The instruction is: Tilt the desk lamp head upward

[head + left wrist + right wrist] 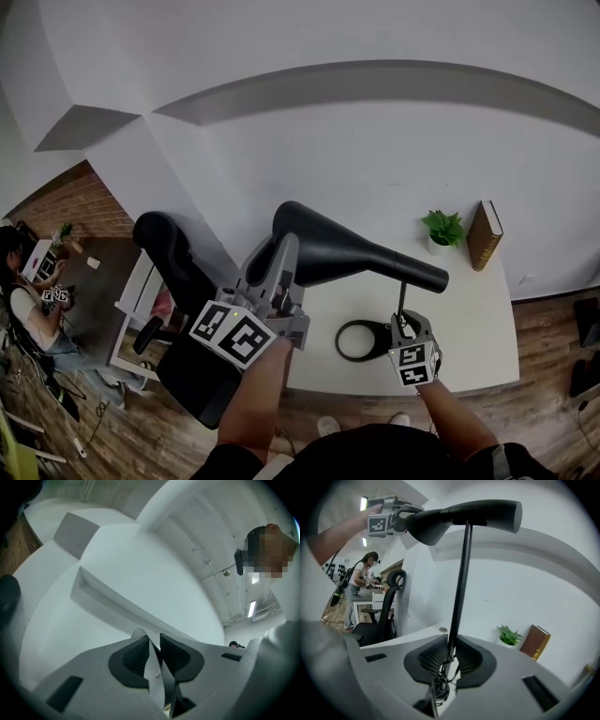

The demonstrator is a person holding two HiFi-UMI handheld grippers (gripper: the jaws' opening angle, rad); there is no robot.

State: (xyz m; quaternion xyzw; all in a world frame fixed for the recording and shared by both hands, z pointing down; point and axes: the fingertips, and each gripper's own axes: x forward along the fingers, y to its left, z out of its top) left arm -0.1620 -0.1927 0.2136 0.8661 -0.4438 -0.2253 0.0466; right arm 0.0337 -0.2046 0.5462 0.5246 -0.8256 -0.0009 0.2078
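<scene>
A black desk lamp stands on the white desk (473,323), with a ring base (361,339), a thin stem (402,298) and a long head (352,253) lying about level. My left gripper (284,258) is raised at the head's wide left end and shut on its thin edge (155,670). My right gripper (404,324) is low by the base, shut on the stem (460,578) where a cord coils round it. The right gripper view shows the lamp head (459,515) overhead with the left gripper (389,517) at its end.
A small potted plant (442,228) and a brown book (485,234) stand at the desk's back right against the white wall. A black office chair (173,258) is left of the desk. A person (28,305) sits at another table far left.
</scene>
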